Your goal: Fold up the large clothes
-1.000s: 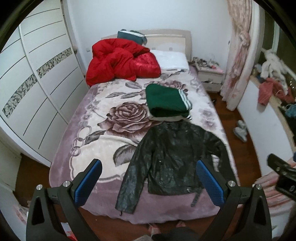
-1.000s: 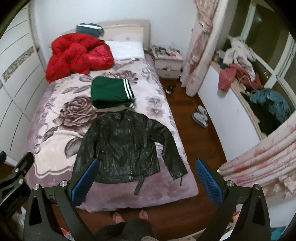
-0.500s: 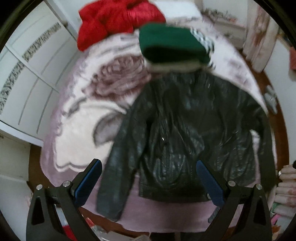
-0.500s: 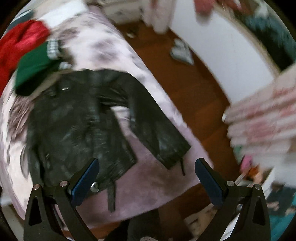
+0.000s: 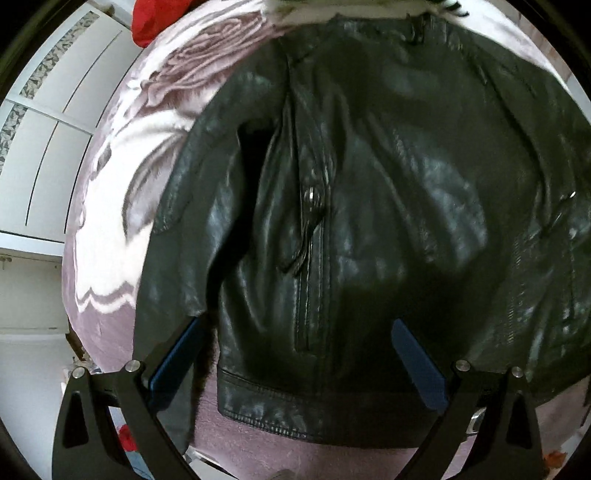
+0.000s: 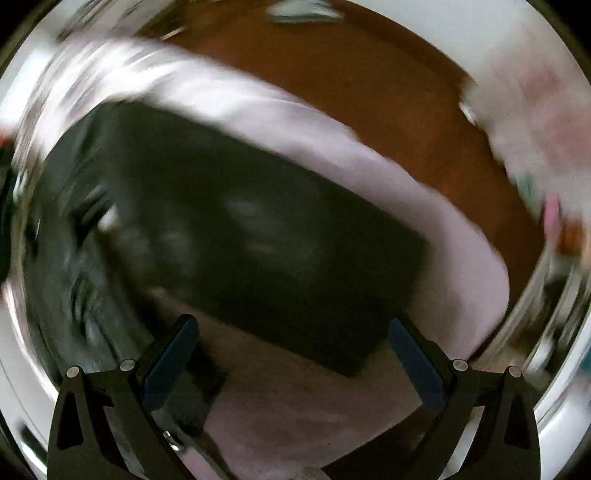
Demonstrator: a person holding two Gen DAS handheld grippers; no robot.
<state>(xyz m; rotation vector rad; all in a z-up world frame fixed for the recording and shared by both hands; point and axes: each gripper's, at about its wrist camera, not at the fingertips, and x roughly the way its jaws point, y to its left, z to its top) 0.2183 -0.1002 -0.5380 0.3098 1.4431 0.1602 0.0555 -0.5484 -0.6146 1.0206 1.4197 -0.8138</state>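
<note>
Black leather fills the left wrist view — the jacket (image 5: 369, 206) lies spread flat on the floral blanket (image 5: 122, 184), front up, its zip running down the middle and its hem toward the camera. The left gripper (image 5: 295, 354) hangs close above the jacket's lower front with its jaws spread wide and nothing between them; one blue pad (image 5: 177, 362) sits over the gap between sleeve and body on the jacket's left side, the other over the body. A white wardrobe (image 5: 44, 155) stands beyond the blanket's far left edge, and a scrap of red fabric (image 5: 155, 18) shows past the jacket's collar.

The right wrist view is heavily blurred. A jacket sleeve (image 6: 266, 243) crosses the blanket diagonally, its cuff end nearest the right gripper (image 6: 295, 354), which is also wide open and empty, poised above the blanket just short of the cuff. Brown floor (image 6: 369, 92) lies beyond the blanket's edge.
</note>
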